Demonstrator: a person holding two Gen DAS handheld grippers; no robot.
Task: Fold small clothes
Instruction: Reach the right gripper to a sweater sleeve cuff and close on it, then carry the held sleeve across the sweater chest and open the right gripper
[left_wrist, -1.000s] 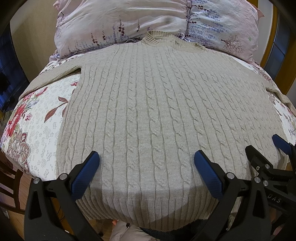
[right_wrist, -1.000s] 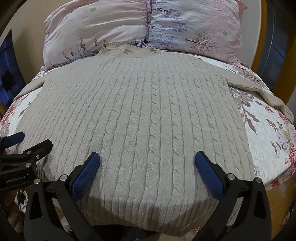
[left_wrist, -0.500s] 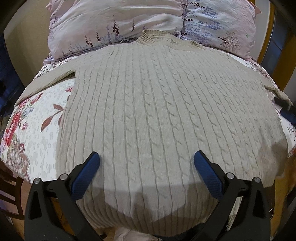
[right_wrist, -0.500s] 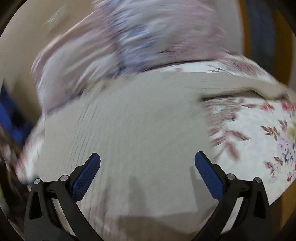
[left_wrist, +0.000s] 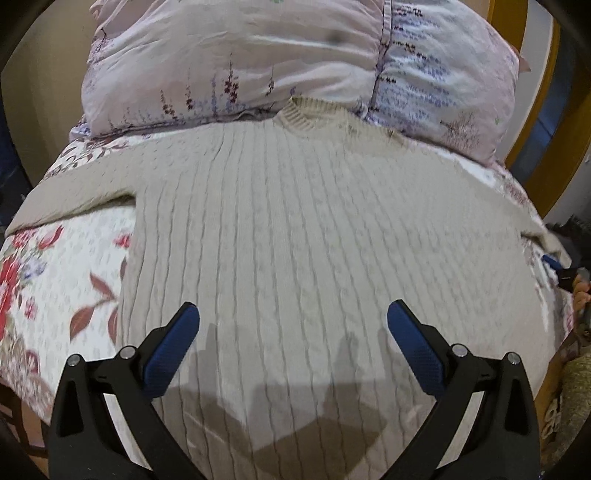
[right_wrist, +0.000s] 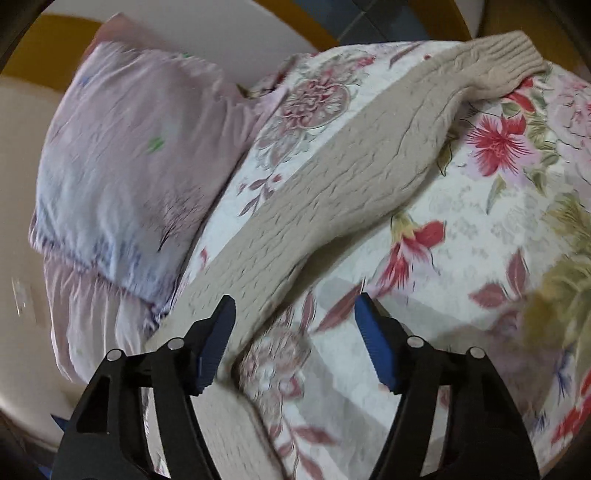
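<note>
Right gripper (right_wrist: 295, 332) now rolled, over sleeve (right_wrist: 332, 177)

Bedroom: bed w/ pillows (left_wrist: 236, 62), floral quilt (right_wrist: 480, 258).

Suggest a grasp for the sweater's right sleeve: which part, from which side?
Probably the ribbed cuff: the sleeve lies flat and stretched out on the floral quilt, and its free end curls up a little there, giving an edge to pinch. Come from above and outboard, one finger each side of the cuff. The right gripper, whose fingers have just been closing, holds nothing; it sits over the shoulder end.
</note>
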